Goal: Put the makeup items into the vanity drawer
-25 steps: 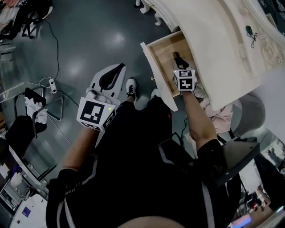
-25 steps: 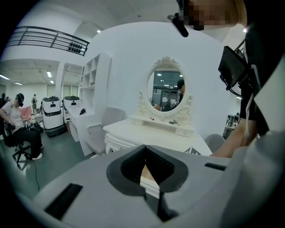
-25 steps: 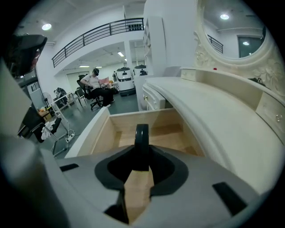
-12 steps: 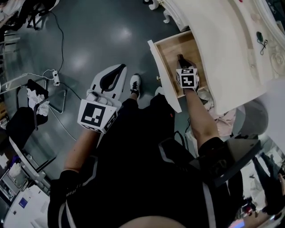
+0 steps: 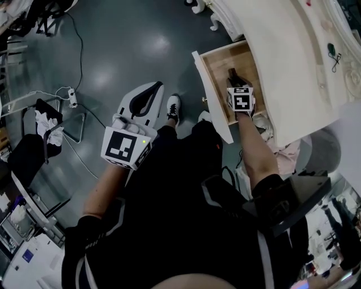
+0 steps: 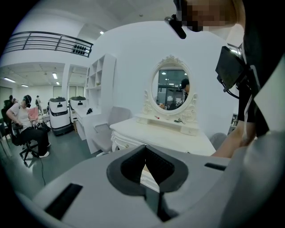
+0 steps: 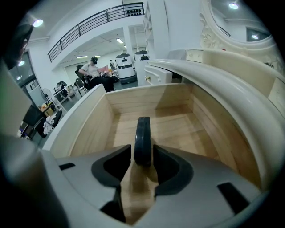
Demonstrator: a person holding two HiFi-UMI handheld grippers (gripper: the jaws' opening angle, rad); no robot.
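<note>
The grey floor (image 5: 124, 51) is shiny; a white power strip (image 5: 72, 100) with its cord lies on it at the far left; a dark chair (image 5: 28, 155) stands at the left, with a white cloth (image 5: 42, 135) on it; the person's white shoe (image 5: 174, 107) stands on the floor just left of the drawer. The white vanity (image 5: 293, 68) stands at the right; on its top, far right, lie a small dark thing with a cord (image 5: 333, 53) and a tiny red thing (image 5: 308, 3); its wooden drawer (image 5: 214, 73) is pulled out; a dark round thing (image 7: 142, 138) stands on its edge in the middle of the drawer.
</note>
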